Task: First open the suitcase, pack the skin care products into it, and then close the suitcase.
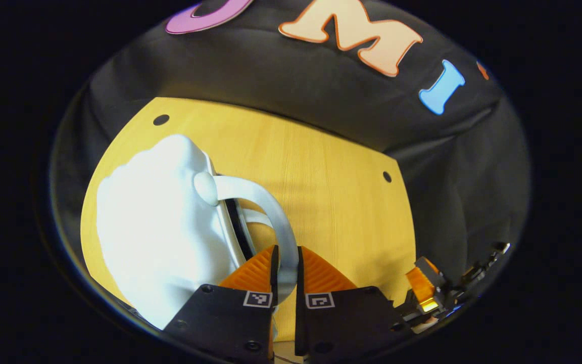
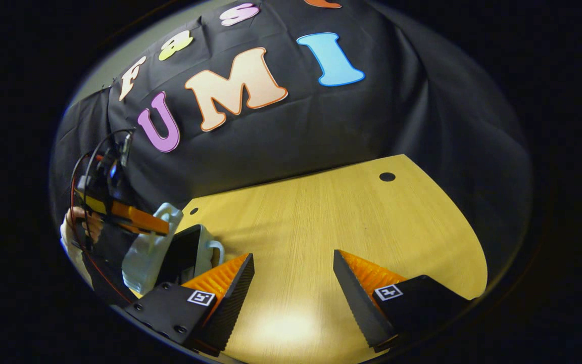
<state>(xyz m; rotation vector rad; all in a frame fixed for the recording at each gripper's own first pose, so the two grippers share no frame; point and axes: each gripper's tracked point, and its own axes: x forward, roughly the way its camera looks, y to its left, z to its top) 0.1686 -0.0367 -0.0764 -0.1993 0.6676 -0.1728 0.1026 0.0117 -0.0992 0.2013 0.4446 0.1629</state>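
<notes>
A small white hard-shell suitcase [image 1: 154, 227] stands on the yellow wooden table [image 1: 331, 192], filling the left of the left gripper view. My left gripper [image 1: 287, 251] is shut on its curved white handle [image 1: 271, 207]. A dark gap [image 1: 235, 227] runs between the two shell halves. In the right gripper view the suitcase [image 2: 144, 253] sits at the far left, standing ajar with a dark inside [image 2: 185, 253]. A hand holds the left gripper [image 2: 137, 221] at its top. My right gripper [image 2: 293, 275] hangs open over bare tabletop, to the right of the suitcase.
The table [image 2: 351, 212] has small round holes [image 2: 387, 177] near its corners and ends at the black cloth wall [image 2: 291, 131]. The right gripper [image 1: 425, 288] shows at the table's right edge in the left gripper view.
</notes>
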